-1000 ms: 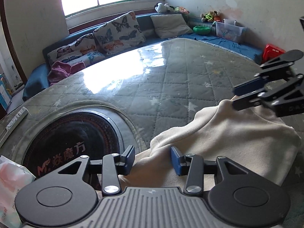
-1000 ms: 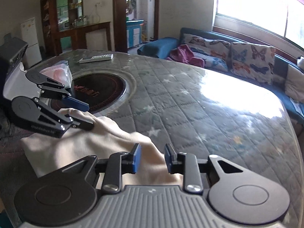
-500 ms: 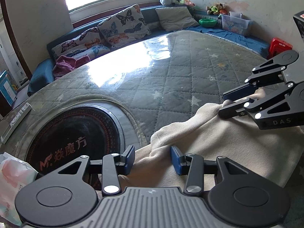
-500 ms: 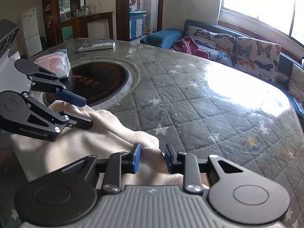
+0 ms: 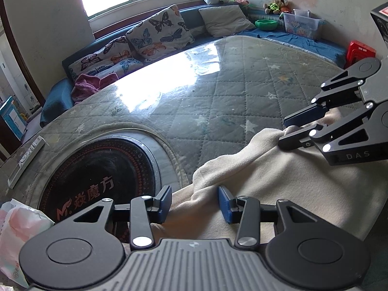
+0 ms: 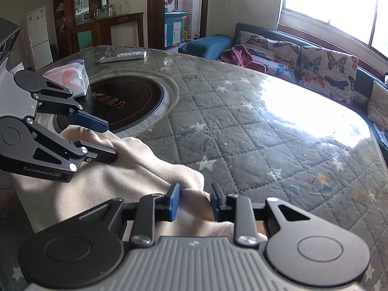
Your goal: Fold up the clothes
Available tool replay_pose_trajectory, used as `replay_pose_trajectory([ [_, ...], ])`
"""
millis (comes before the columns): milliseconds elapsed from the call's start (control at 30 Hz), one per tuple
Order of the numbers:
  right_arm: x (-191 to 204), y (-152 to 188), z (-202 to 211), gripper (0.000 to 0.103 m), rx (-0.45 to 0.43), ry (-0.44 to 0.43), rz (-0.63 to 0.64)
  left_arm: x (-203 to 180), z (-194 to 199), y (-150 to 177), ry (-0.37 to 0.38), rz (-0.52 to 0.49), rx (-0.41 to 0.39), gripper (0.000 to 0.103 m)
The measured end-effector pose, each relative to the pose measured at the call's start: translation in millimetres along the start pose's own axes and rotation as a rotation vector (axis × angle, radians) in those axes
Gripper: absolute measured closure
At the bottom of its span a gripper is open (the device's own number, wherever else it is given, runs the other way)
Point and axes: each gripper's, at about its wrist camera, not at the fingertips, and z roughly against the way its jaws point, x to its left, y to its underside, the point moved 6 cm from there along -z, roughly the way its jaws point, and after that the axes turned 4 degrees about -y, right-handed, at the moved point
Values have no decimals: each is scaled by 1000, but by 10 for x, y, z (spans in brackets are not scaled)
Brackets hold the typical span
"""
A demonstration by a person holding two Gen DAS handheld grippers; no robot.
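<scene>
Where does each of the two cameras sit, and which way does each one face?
Left wrist: sits on the left gripper, looks down along its jaws across the quilted table toward the window sofa; the right gripper enters from the right.
Right wrist: sits on the right gripper, looks across the table toward the round black cooktop and kitchen doorway; the left gripper enters from the left.
Shared: the cream garment, which both jaws pinch, the table, cooktop, sofa.
</scene>
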Motion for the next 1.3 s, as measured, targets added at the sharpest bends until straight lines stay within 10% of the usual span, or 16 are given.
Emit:
replay_pose_trajectory([
  [1300,-140,-104,-65,76,0,-59,-116,192,97,8,48,72,-38,60],
])
